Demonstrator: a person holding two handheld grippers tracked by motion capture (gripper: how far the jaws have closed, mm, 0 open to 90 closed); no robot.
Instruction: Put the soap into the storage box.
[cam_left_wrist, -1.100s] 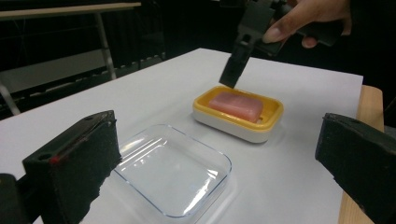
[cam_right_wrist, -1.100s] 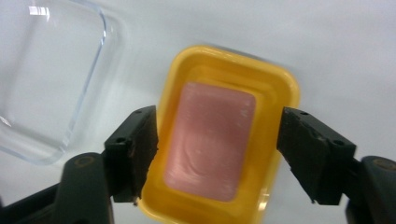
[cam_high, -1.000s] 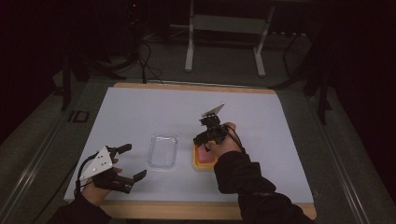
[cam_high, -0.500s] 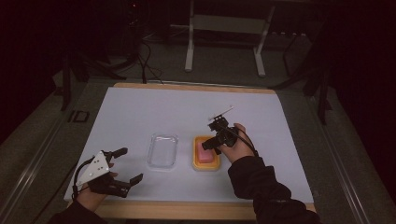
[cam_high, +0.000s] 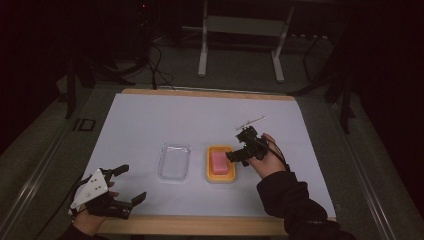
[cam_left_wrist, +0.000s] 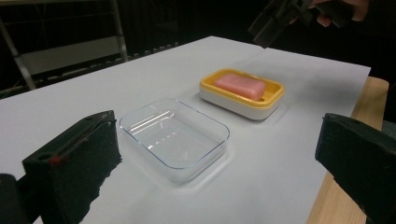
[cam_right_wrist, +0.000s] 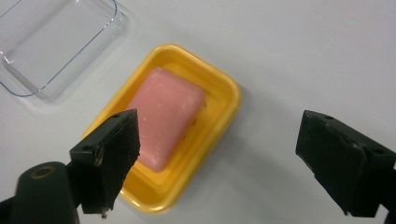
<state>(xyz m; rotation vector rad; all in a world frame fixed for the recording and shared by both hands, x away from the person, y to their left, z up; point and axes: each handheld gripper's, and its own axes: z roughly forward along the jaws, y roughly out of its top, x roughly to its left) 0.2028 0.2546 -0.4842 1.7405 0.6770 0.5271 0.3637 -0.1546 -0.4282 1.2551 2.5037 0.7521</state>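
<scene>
Right gripper (cam_high: 239, 154) has lifted; soap (cam_high: 218, 163) lies lengthwise, pointing away.

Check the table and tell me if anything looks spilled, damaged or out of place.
Nothing stands out. The pink soap lies inside the yellow dish, the clear lid sits flat beside it, apart from it, and the white sheet looks clean. Both grippers, left and right, are open and hold nothing.

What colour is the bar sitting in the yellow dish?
Pink. The bar shows best in the right gripper view, lying in the yellow dish.
</scene>
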